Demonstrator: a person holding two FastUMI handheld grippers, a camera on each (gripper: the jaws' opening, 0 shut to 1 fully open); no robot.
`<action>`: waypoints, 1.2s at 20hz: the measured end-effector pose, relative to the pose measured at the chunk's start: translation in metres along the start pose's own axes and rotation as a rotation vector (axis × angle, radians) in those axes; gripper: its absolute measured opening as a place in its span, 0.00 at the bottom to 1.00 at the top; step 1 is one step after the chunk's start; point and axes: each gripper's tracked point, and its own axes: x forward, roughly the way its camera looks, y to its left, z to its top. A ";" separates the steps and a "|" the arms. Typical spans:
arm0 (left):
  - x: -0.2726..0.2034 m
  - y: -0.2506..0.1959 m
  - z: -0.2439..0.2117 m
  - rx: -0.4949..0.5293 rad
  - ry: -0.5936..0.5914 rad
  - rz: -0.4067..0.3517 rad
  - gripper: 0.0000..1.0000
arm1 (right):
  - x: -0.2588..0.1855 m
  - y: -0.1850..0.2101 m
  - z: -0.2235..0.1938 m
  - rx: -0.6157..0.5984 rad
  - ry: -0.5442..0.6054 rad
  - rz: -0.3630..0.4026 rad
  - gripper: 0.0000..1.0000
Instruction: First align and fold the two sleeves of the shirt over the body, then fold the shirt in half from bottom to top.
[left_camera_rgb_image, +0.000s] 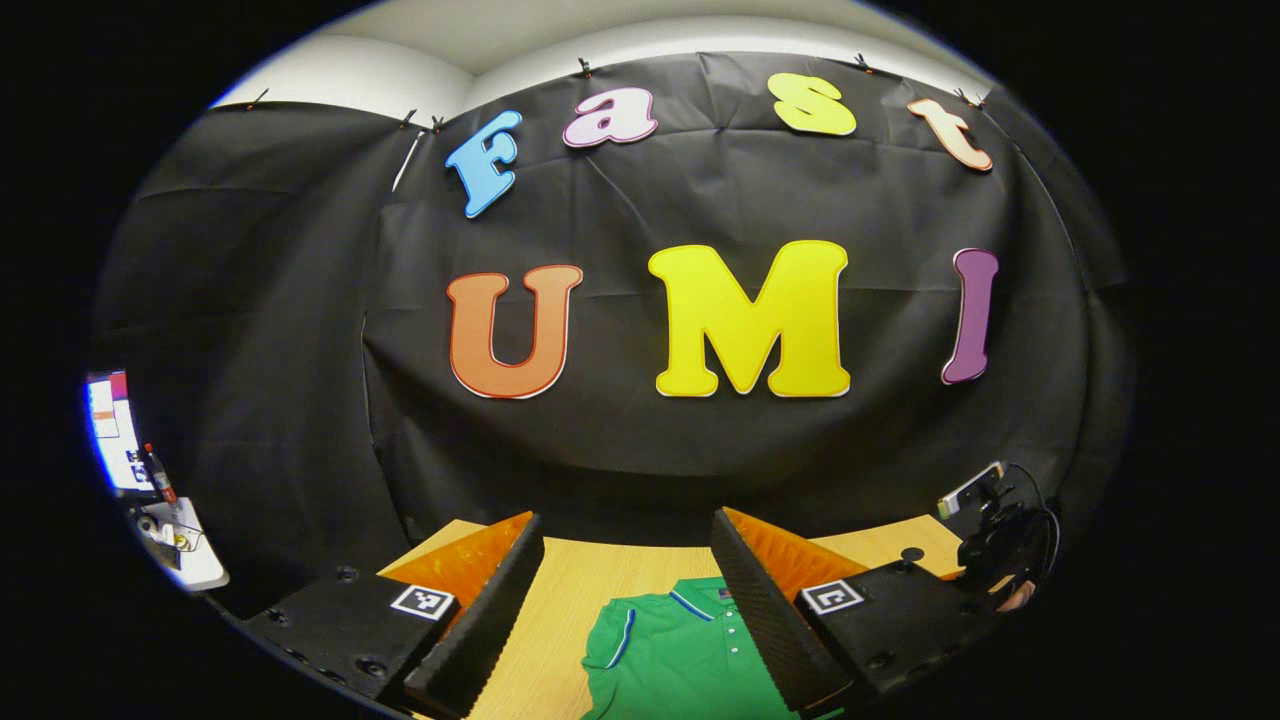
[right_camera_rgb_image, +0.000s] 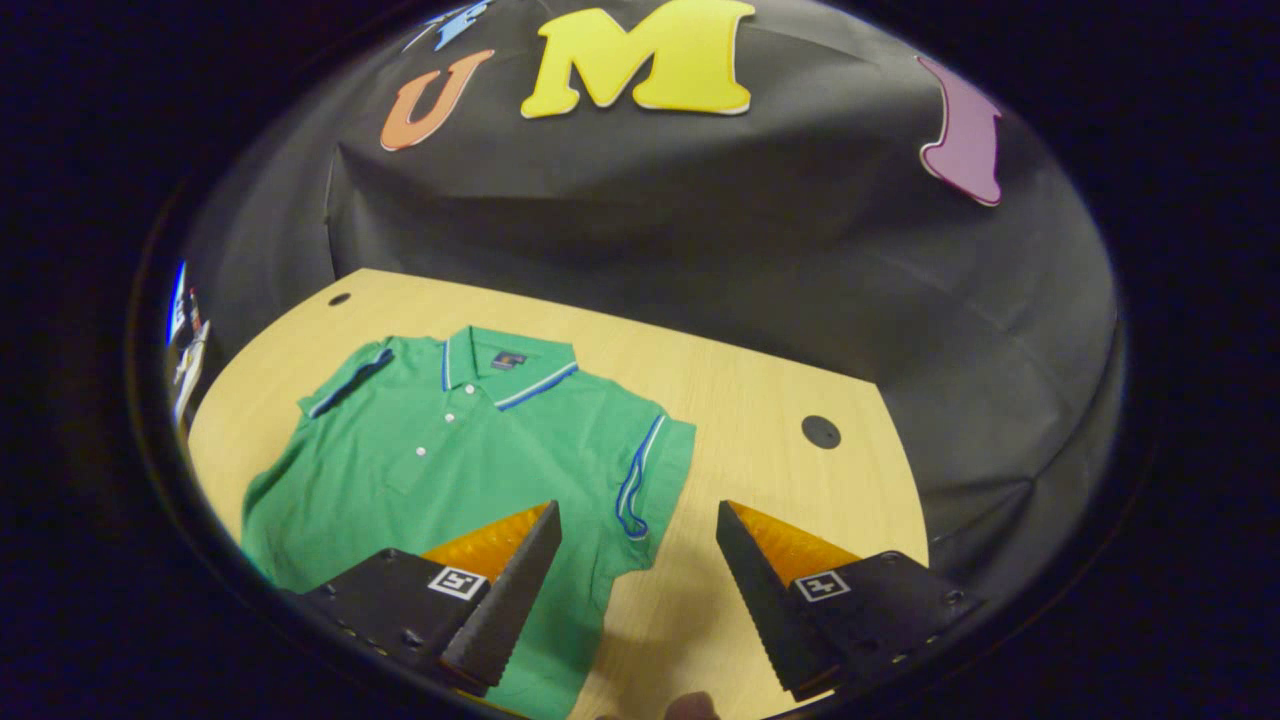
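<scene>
From the right gripper view, the right gripper hangs with its fingers wide apart and empty, straddling the hem of the nearer sleeve, which lies just ahead between them. The green shirt lies flat, face up on the counter, collar away toward the wall, body long from near to far. Neither sleeve looks folded yet. In the left gripper view the left gripper, fingers also apart, holds higher, so the right looks better placed to start.

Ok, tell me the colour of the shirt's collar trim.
Blue and white stripes on the green shirt's collar, clearest in the right gripper view.
</scene>
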 end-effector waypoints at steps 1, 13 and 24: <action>0.002 -0.001 -0.002 0.002 0.009 0.004 1.00 | 0.012 0.000 -0.006 -0.001 0.016 0.011 0.95; 0.023 -0.026 -0.031 0.015 0.099 0.005 1.00 | 0.061 0.013 -0.034 0.027 0.155 0.129 0.24; 0.025 -0.038 -0.027 0.005 0.094 -0.045 1.00 | 0.028 0.002 0.003 0.173 0.059 0.107 0.01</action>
